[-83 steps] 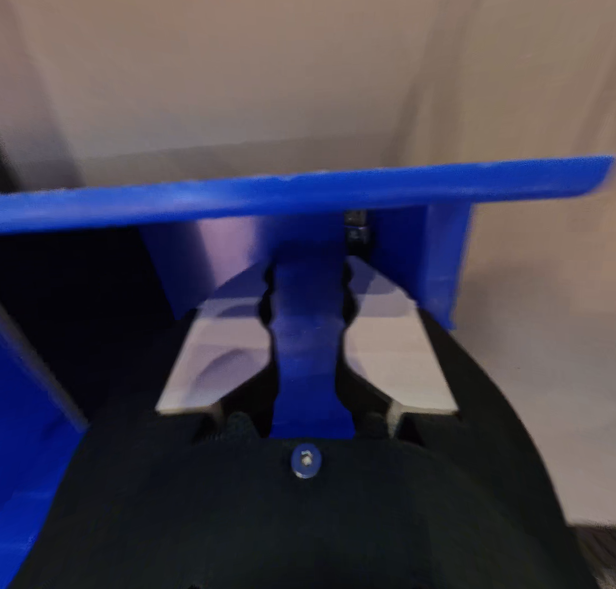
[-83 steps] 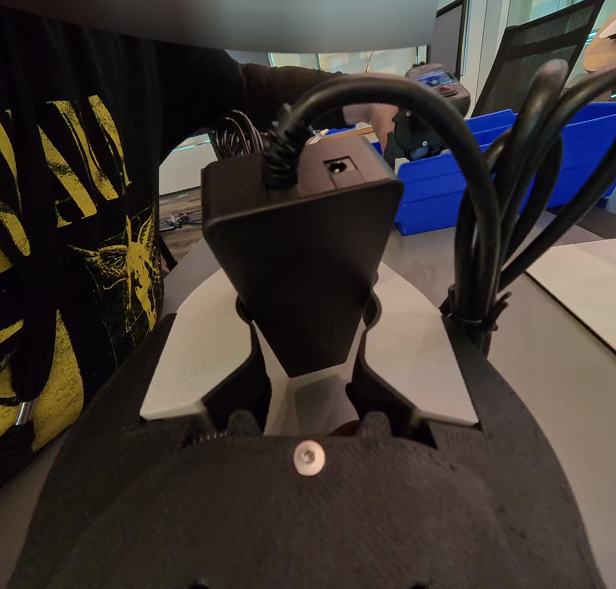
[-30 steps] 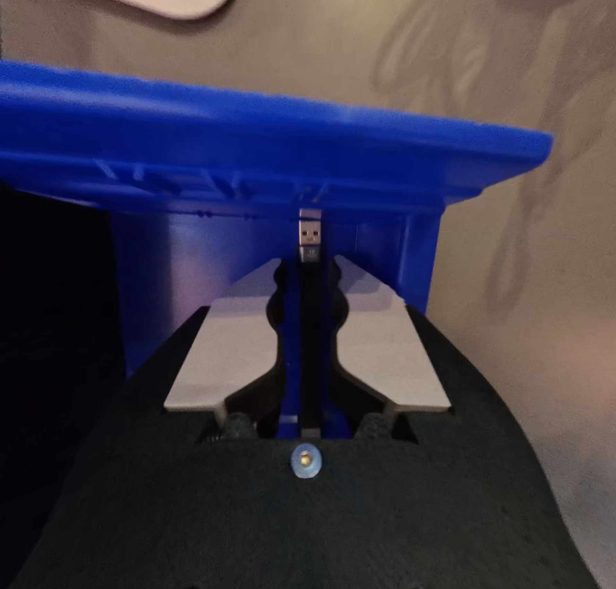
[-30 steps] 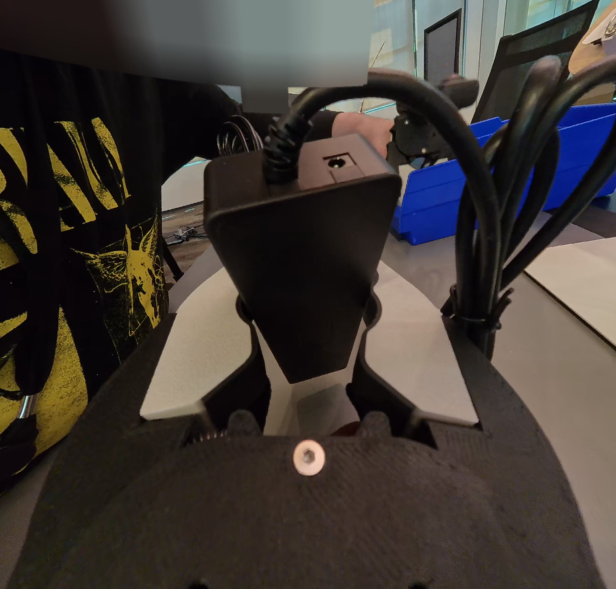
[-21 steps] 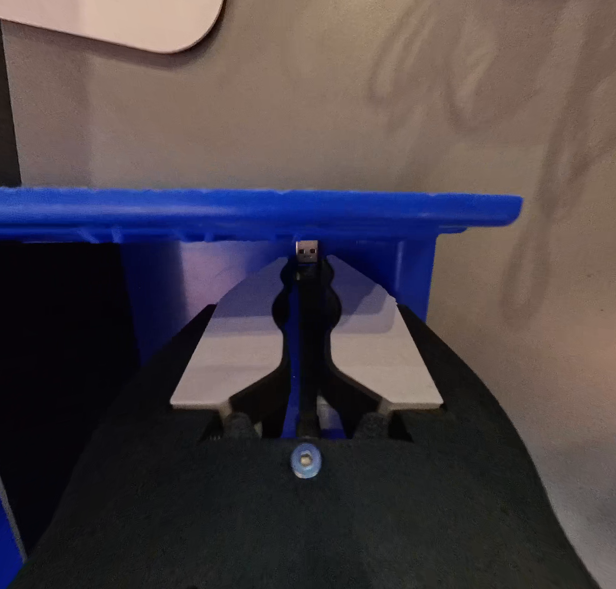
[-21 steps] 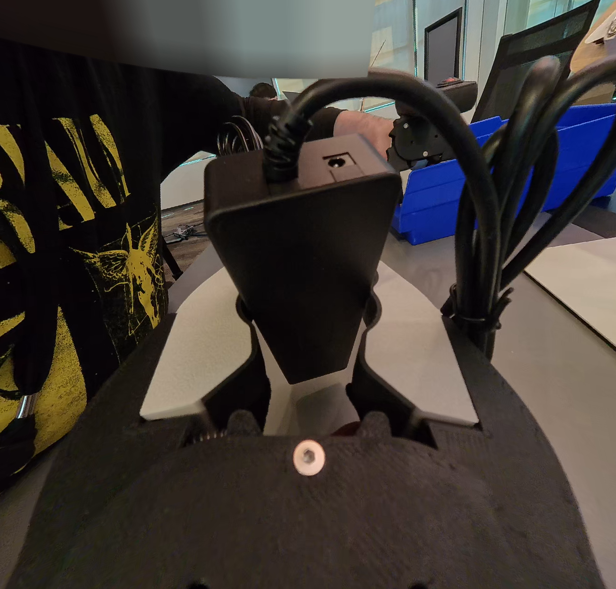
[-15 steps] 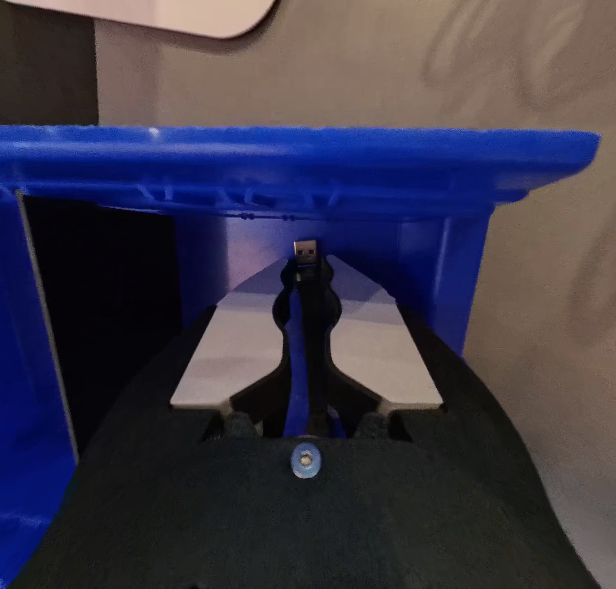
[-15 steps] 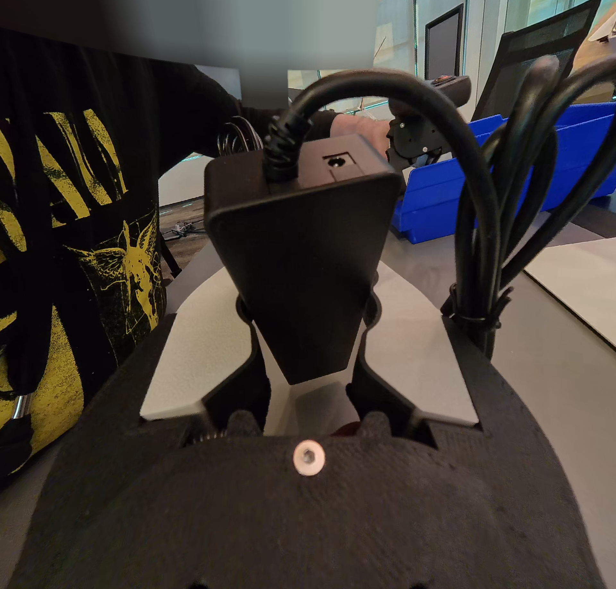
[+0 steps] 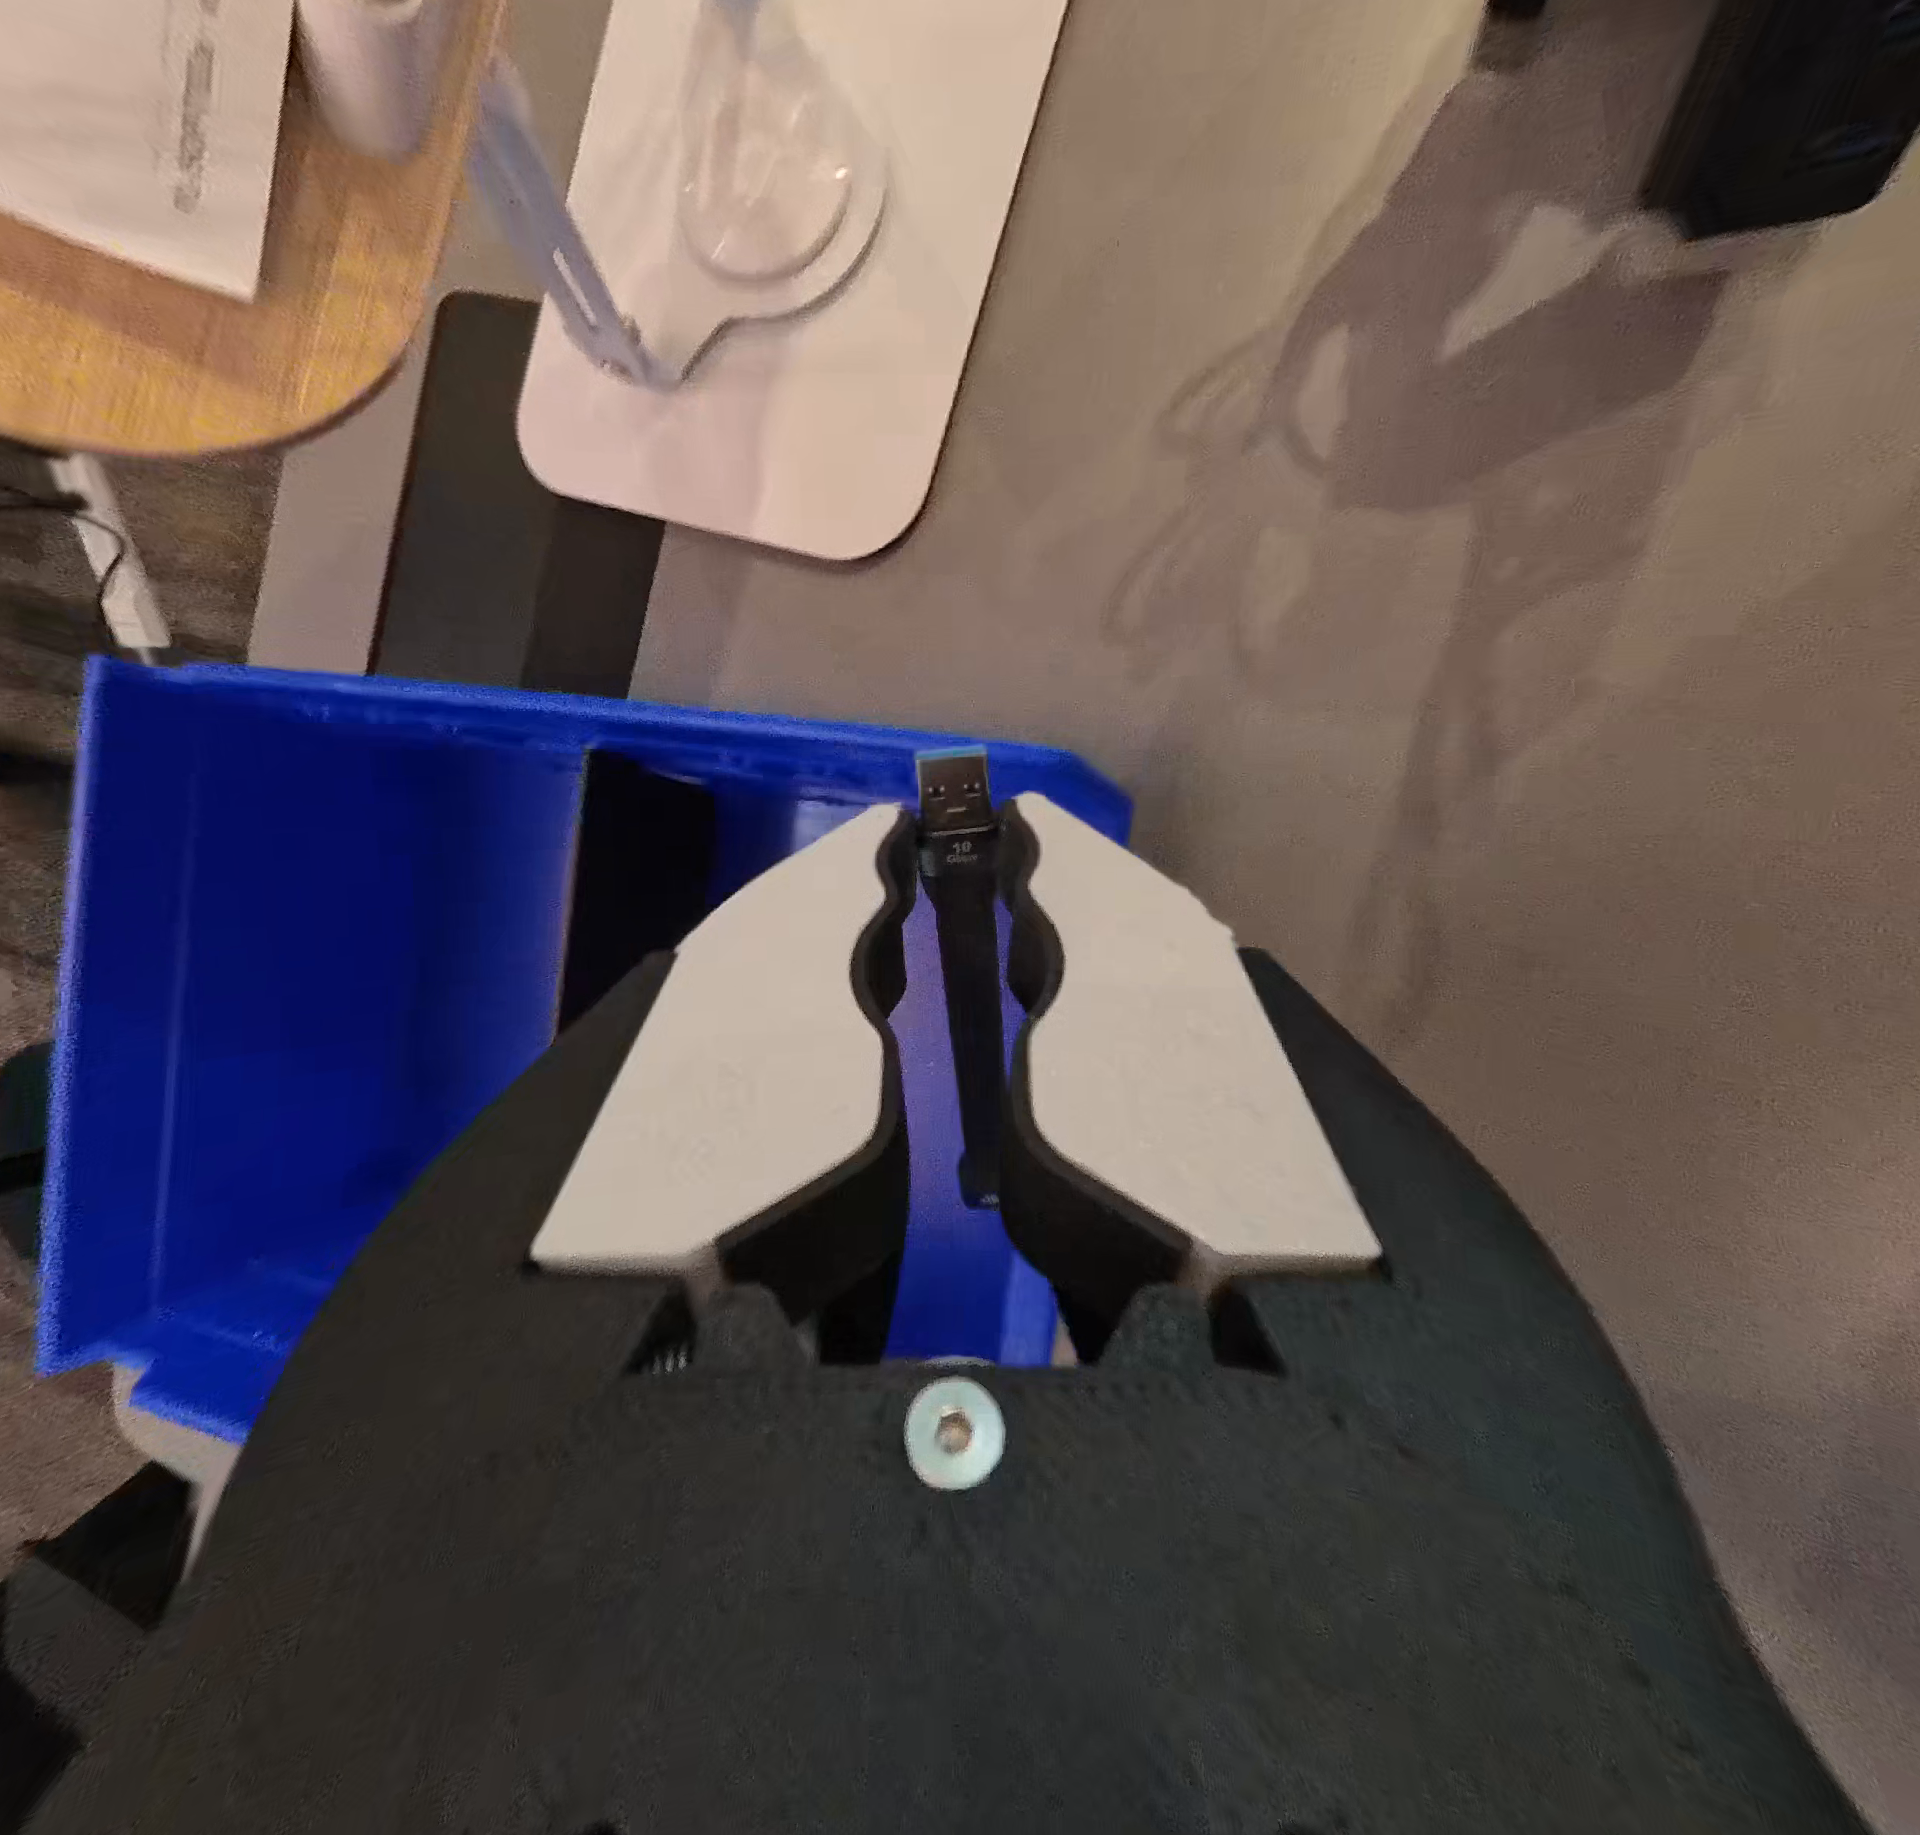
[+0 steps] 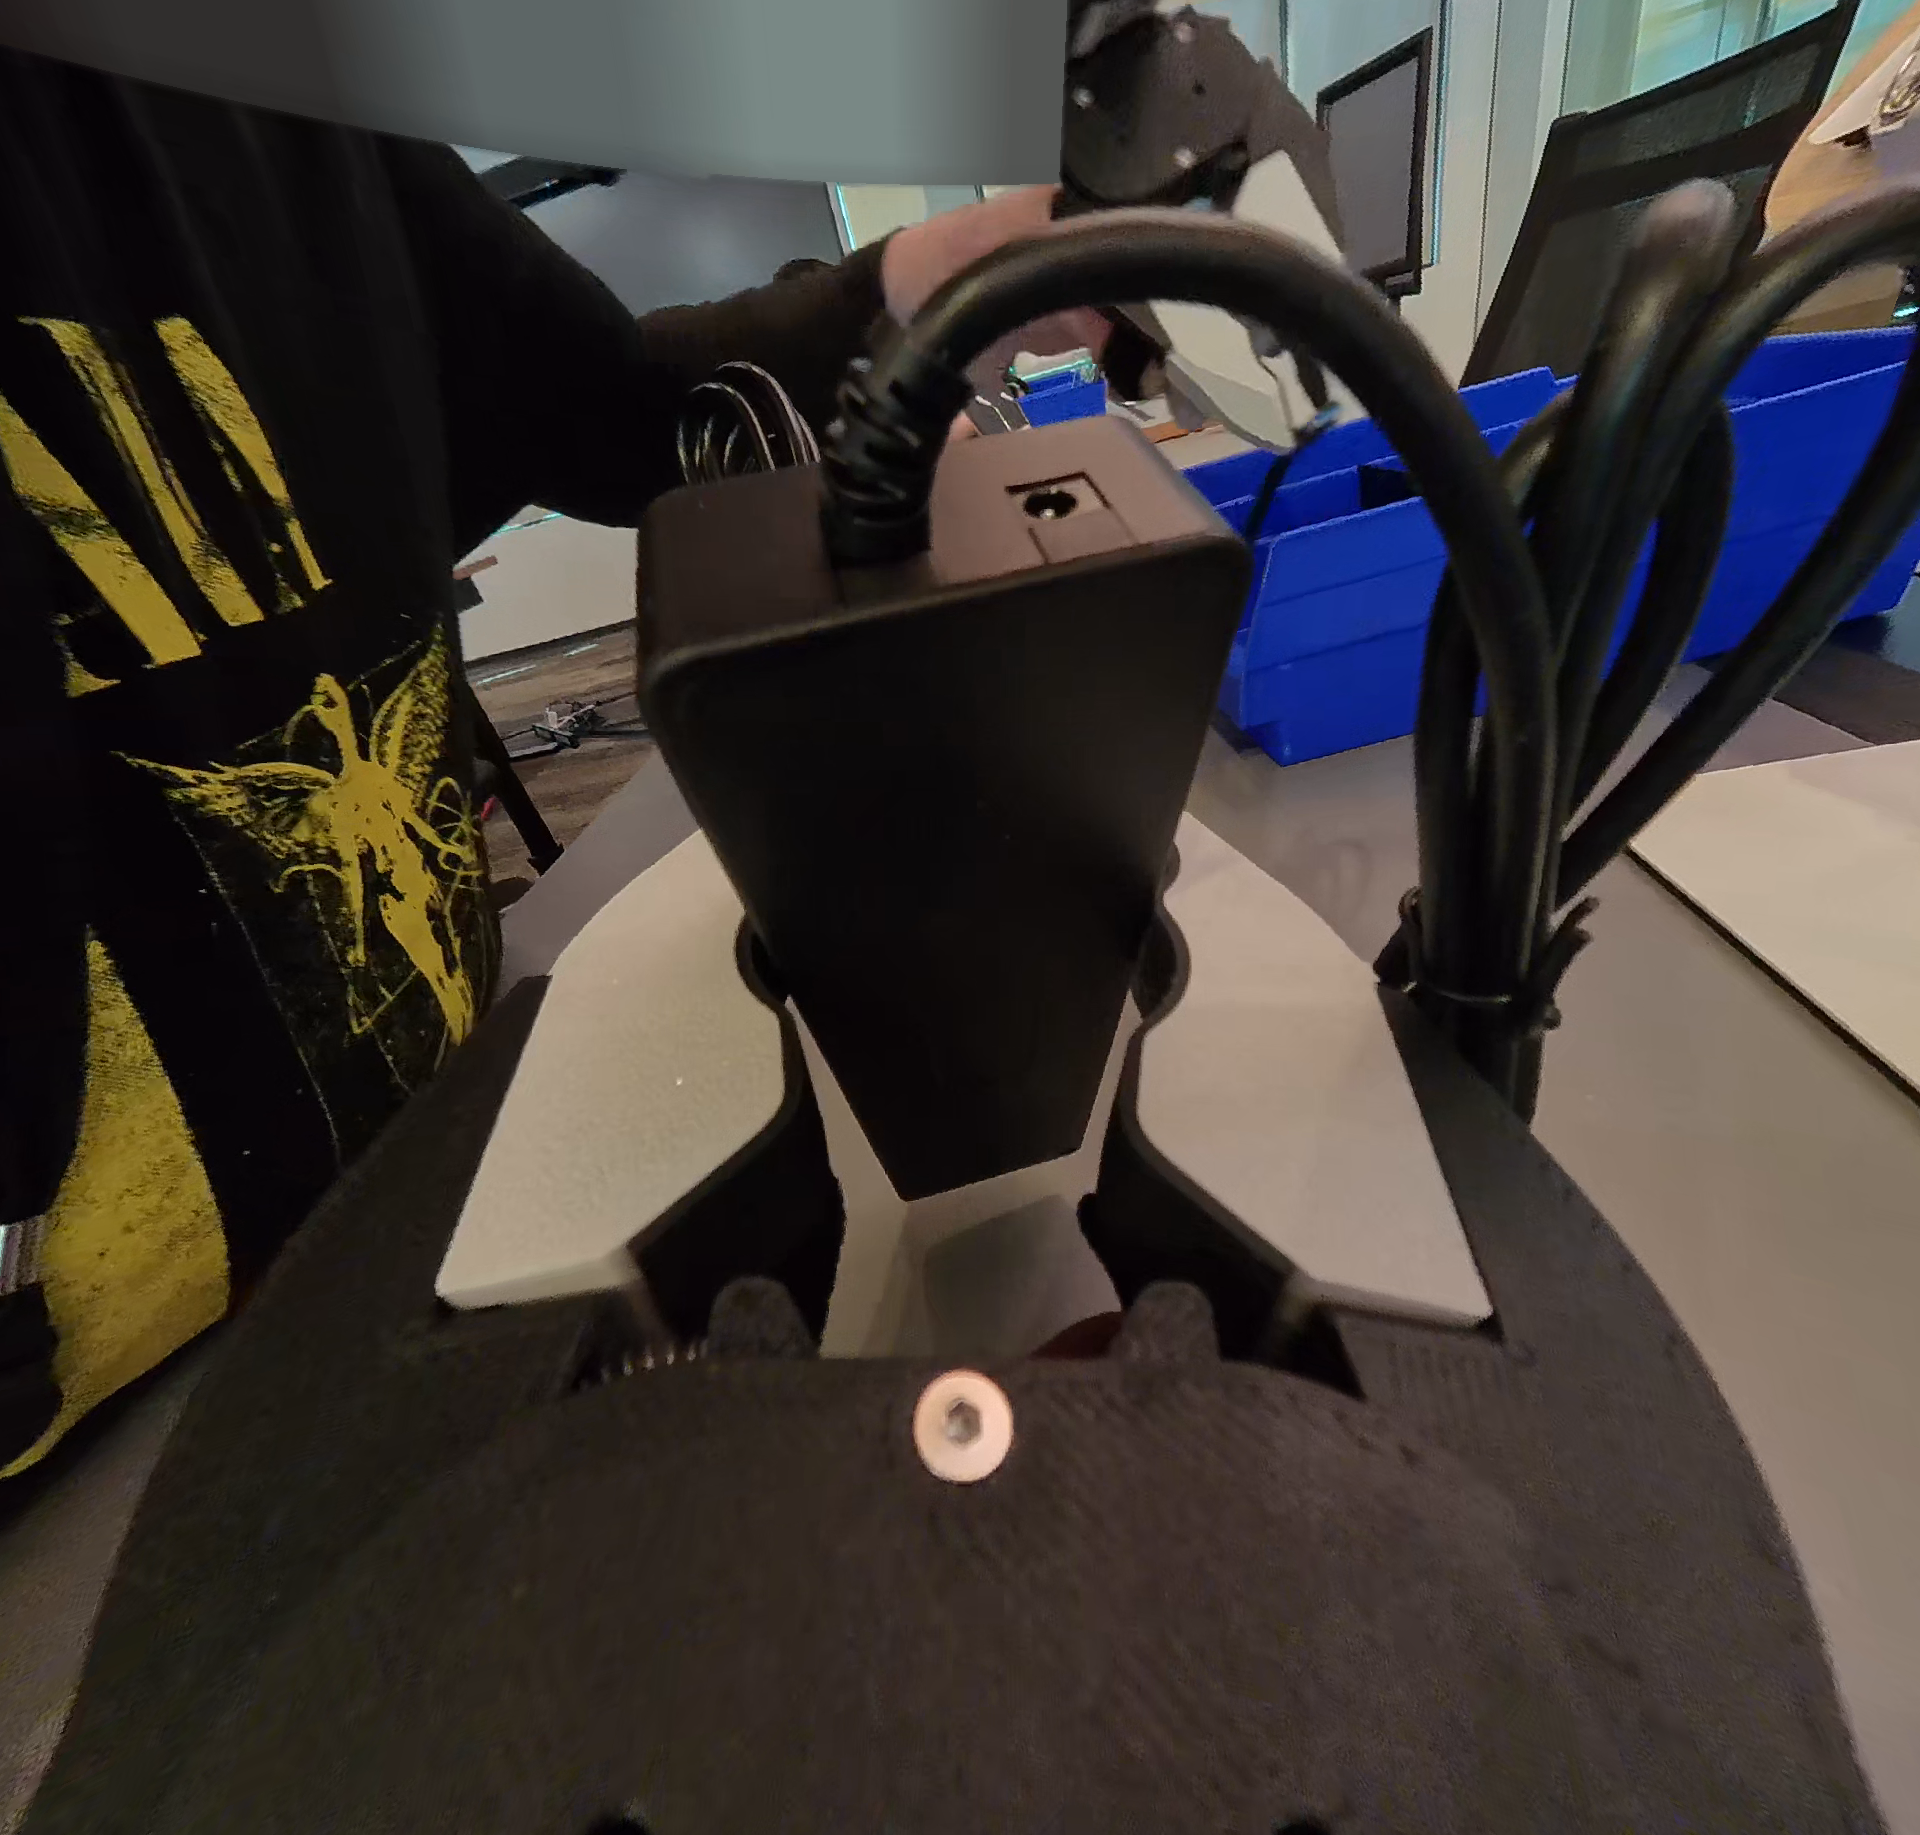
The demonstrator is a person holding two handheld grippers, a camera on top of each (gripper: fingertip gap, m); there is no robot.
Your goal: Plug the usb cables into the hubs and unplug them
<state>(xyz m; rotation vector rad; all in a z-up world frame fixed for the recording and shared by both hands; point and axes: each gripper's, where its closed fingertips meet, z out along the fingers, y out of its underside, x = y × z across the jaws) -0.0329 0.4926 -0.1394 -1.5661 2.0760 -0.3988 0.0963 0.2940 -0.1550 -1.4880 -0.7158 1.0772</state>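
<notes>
- Left gripper (image 9: 961,817) clamped on a black USB cable (image 9: 971,1006) just behind its plug; both fingertips (image 9: 1023,824) pressed against the plug housing.
- Metal plug end (image 9: 951,783) protruding past the fingertips, pointing away from the camera, level with the far rim of the blue bin.
- Flat black cable body running back between the fingers toward the gripper base, over the blue bin (image 9: 312,954).
- Blue bin directly beneath the left gripper, open top facing the camera, a dark compartment (image 9: 644,881) visible inside it left of the cable.
- White mat (image 9: 810,227) beyond the blue bin on the grey tabletop (image 9: 1558,850); a clear glass item, blurred, lying on the mat.
- Right gripper (image 10: 961,938) closed on a black hub (image 10: 935,746); both fingers (image 10: 1153,954) against its narrow lower sides, hub upright and widening toward the top.
- Thick black cord (image 10: 1247,268) leaving the hub top and arching right into a tied cable bundle (image 10: 1486,850).
- Small round socket (image 10: 1044,502) in the hub top, right of the cord.
- Further blue bins (image 10: 1558,559) on the table behind the hub, to its right.
- Person in a black and yellow shirt (image 10: 260,746) left of the hub; a hand (image 10: 966,247) behind the cord, holding the other gripper.
</notes>
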